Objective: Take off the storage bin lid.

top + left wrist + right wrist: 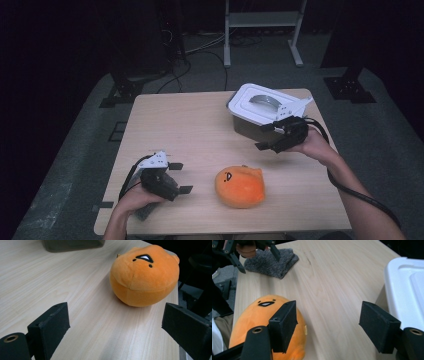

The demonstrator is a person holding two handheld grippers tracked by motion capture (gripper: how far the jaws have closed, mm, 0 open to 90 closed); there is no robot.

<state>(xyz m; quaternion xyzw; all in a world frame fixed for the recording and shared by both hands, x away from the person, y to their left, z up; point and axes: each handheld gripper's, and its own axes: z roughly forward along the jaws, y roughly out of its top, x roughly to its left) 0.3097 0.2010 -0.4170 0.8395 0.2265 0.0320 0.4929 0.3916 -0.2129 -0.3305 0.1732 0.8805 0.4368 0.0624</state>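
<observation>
The right gripper point(267, 137) stood with its jaws wide apart and nothing between them, hanging just above the wooden table point(185, 125). Its near jaw lay close beside the front wall of the lidded white box point(260, 107), apart from it as far as could be seen. In the right gripper view, the orange plush toy point(262, 315) sat beyond and to the left of its jaws, partly behind the left one.

The left gripper point(181, 178) was also open, holding nothing, with bare tabletop between its jaws. The toy lay just ahead of them, nearer the right jaw, untouched. A grey knitted cloth point(272, 262) lay under the hand that carried this gripper
</observation>
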